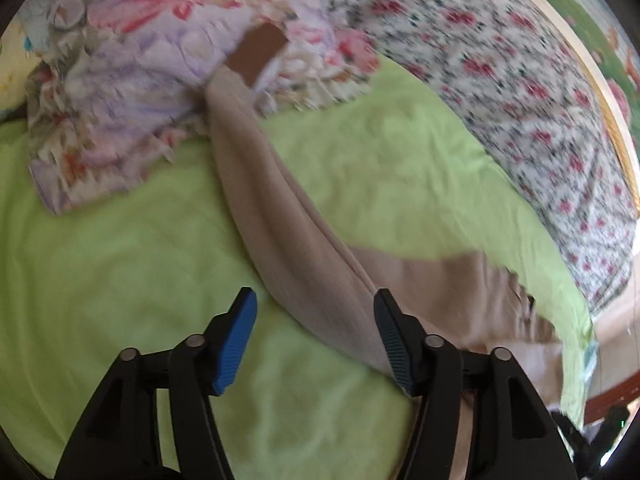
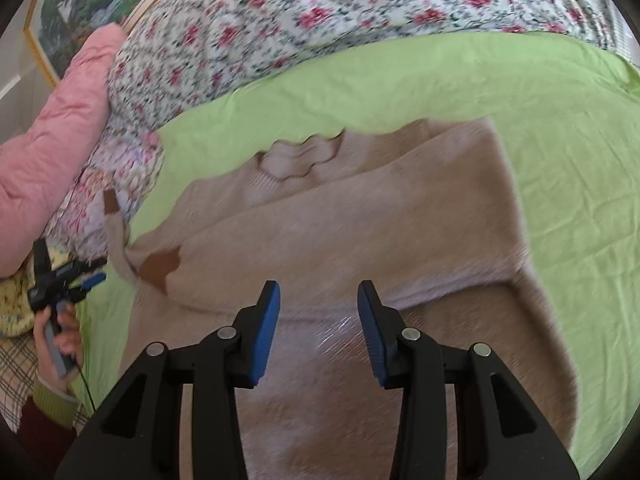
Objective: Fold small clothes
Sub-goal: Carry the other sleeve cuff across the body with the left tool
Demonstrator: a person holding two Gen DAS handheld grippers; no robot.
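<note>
Garment count: we see one beige sweater (image 2: 360, 240) lying on the green sheet (image 2: 560, 152) of the bed, with no container in either view. One sleeve (image 1: 280, 216) stretches away from the body and ends in a brown cuff (image 1: 258, 54) that rests on the pastel floral quilt (image 1: 132, 80). A second brown cuff (image 2: 160, 268) lies folded onto the body of the sweater, near its left edge. The scalloped collar (image 2: 304, 156) sits at the far edge of the sweater.

We hold two grippers. The left gripper (image 1: 316, 336) hovers low over the sheet with its jaws spread wide; the sleeve passes between them, untouched by the left finger, while contact with the right finger cannot be judged. The right gripper (image 2: 319, 328) hangs over the body of the sweater with its jaws also apart and nothing between them.

Behind the sheet we see one red-flowered bedcover (image 2: 320, 20), one pink pillow (image 2: 60, 140) and one framed picture (image 2: 76, 12). The right wrist view also shows the left hand (image 2: 60, 336) on its handle.
</note>
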